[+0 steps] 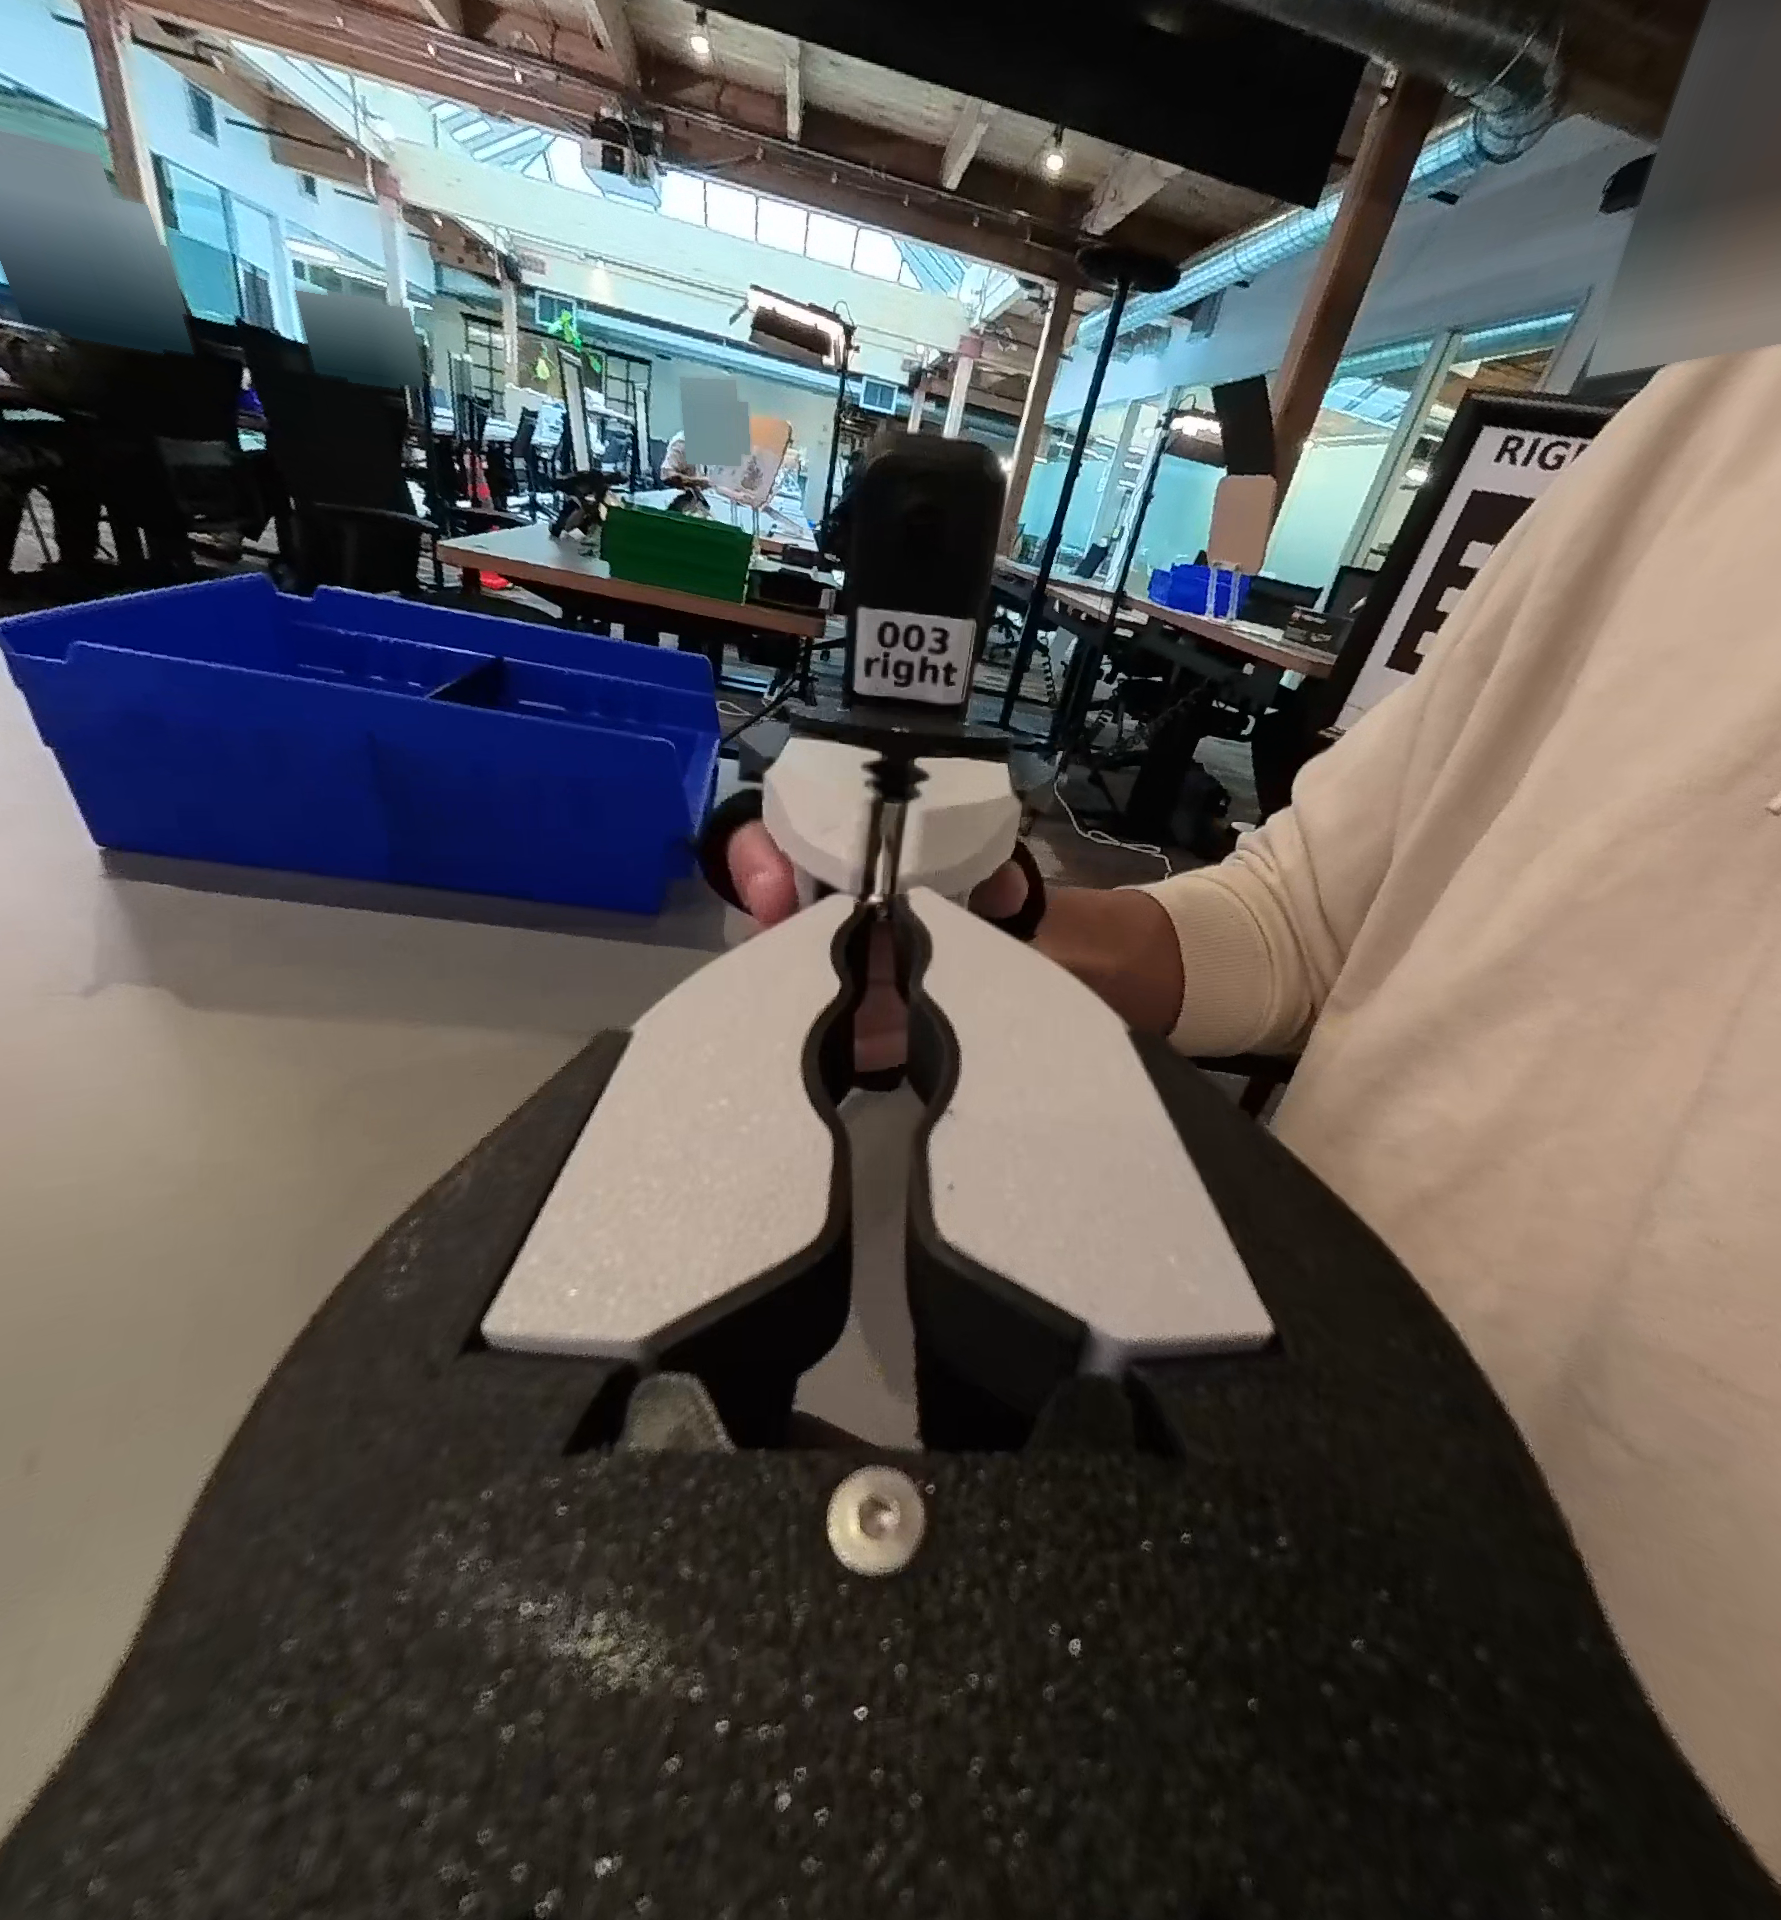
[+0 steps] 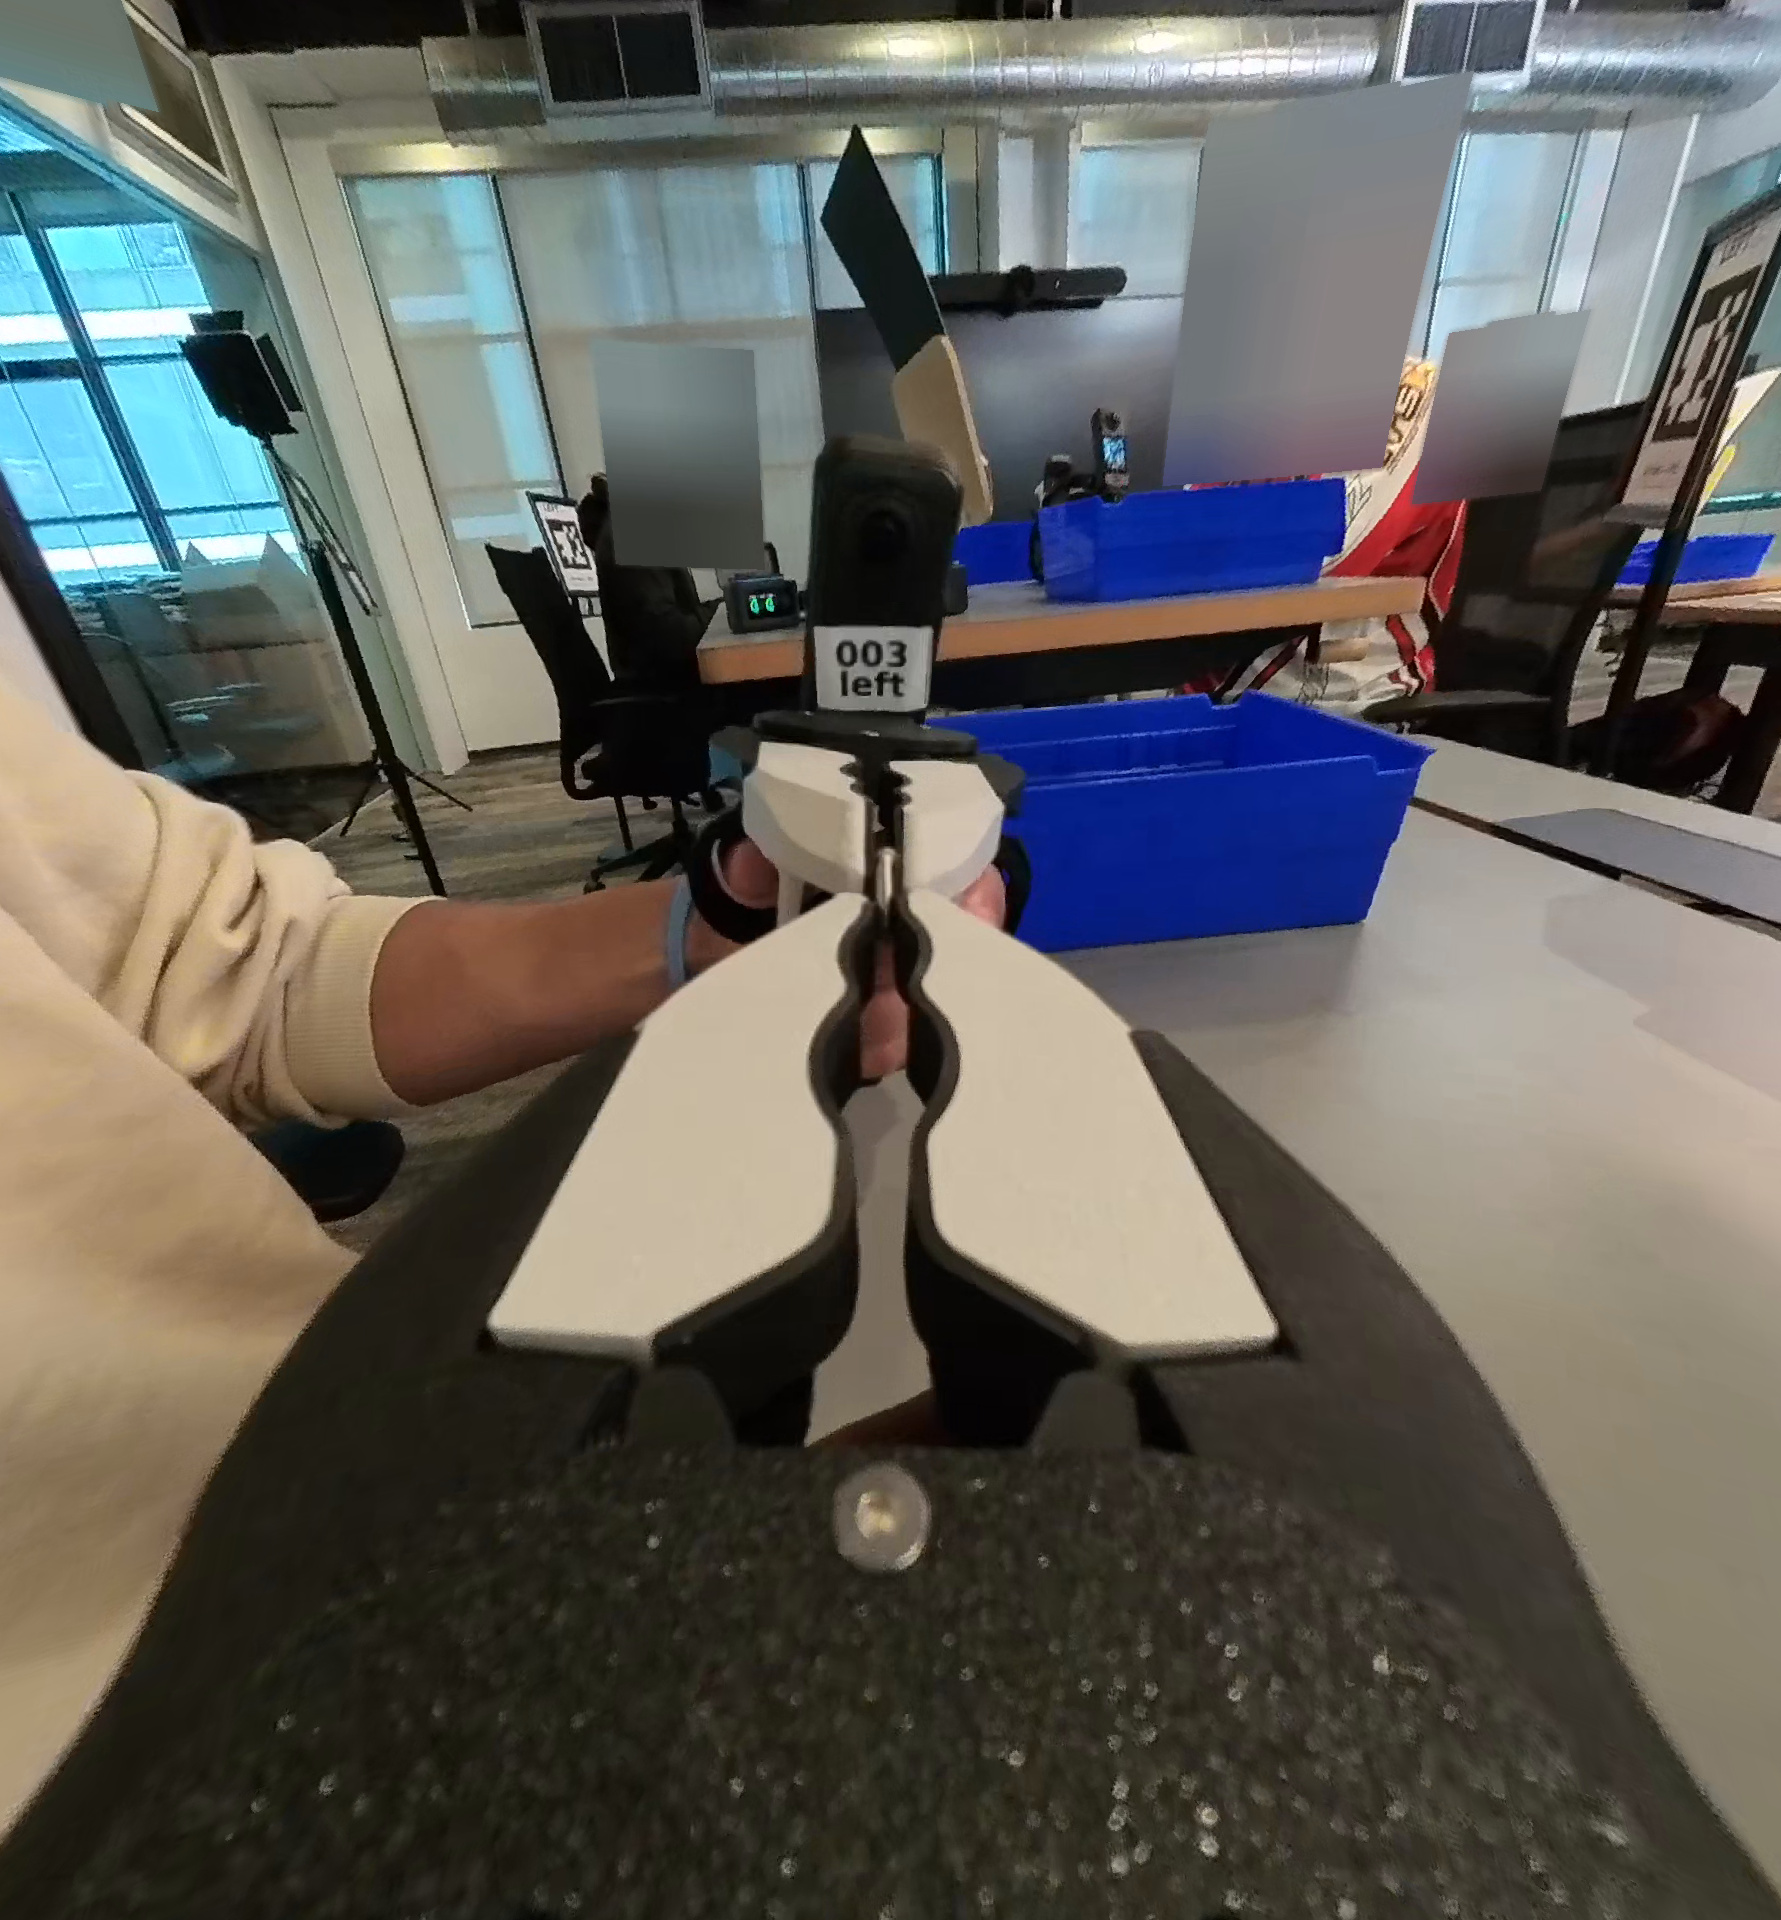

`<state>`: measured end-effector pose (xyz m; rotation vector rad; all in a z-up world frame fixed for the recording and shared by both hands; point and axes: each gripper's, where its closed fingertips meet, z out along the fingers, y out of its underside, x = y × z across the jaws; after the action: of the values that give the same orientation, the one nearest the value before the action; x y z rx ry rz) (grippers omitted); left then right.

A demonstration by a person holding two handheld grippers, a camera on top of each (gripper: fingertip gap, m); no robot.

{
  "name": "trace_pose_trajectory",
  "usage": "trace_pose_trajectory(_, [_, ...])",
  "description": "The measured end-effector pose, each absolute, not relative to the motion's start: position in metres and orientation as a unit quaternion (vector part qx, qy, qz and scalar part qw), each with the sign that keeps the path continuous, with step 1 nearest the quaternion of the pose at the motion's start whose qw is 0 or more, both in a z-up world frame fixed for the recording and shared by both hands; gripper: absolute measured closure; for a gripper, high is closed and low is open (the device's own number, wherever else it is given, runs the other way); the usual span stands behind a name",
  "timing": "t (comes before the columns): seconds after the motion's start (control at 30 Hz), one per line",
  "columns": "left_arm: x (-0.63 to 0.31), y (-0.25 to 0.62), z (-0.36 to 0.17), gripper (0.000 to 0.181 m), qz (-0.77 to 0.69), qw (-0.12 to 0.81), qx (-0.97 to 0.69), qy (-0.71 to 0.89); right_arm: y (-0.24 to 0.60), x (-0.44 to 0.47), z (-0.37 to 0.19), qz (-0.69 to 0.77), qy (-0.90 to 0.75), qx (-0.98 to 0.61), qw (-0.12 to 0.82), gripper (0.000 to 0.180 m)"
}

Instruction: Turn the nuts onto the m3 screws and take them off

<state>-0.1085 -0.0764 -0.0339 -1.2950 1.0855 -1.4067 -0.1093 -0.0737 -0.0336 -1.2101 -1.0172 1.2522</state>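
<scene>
The left gripper and right gripper face each other tip to tip above the table, both with jaws closed. A thin silver screw spans the gap, its ends pinched between both sets of tips; whether a nut sits on it cannot be told. A blue bin stands on the table beyond the tips, left of the left gripper and right of the right gripper.

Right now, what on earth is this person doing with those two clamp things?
A person in a cream sweater holds a two-finger gripper in each hand, pointed tip to tip above a grey table. The left gripper and right gripper are both shut on a thin metal screw spanning between them. Any nut is too small to make out. A blue bin sits behind.
</scene>
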Motion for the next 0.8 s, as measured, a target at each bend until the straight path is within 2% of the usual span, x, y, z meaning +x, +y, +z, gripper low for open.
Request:
trace_pose_trajectory(0.17, [-0.107, -0.072, -0.035, 0.176, -0.551, 0.47, -0.537, 0.431, -0.071, -0.108, -0.037, 0.519, -0.43, -0.519, 0.526, 0.178])
trace_pose_trajectory(0.2, [-0.108, -0.069, -0.037, 0.172, -0.539, 0.476, -0.547, 0.427, -0.069, -0.106, -0.036, 0.521, -0.423, -0.521, 0.528, 0.178])
trace_pose_trajectory(0.27, [-0.112, -0.059, -0.044, 0.151, -0.498, 0.492, -0.581, 0.416, -0.058, -0.098, -0.036, 0.513, -0.395, -0.54, 0.538, 0.178])
trace_pose_trajectory(0.33, [-0.124, -0.04, -0.051, 0.143, -0.426, 0.53, -0.627, 0.38, -0.042, -0.089, -0.042, 0.472, -0.371, -0.577, 0.553, 0.178])
trace_pose_trajectory(0.47, [-0.175, 0.006, -0.075, 0.142, -0.223, 0.597, -0.739, 0.217, -0.002, -0.058, -0.064, 0.316, -0.282, -0.68, 0.598, 0.178])
trace_pose_trajectory(0.57, [-0.207, 0.012, -0.103, 0.143, -0.098, 0.583, -0.798, 0.122, 0.009, -0.038, -0.086, 0.225, -0.205, -0.74, 0.599, 0.178])
trace_pose_trajectory(0.8, [-0.202, 0.01, -0.121, 0.141, -0.083, 0.579, -0.805, 0.101, 0.011, -0.033, -0.121, 0.158, -0.167, -0.785, 0.576, 0.177])
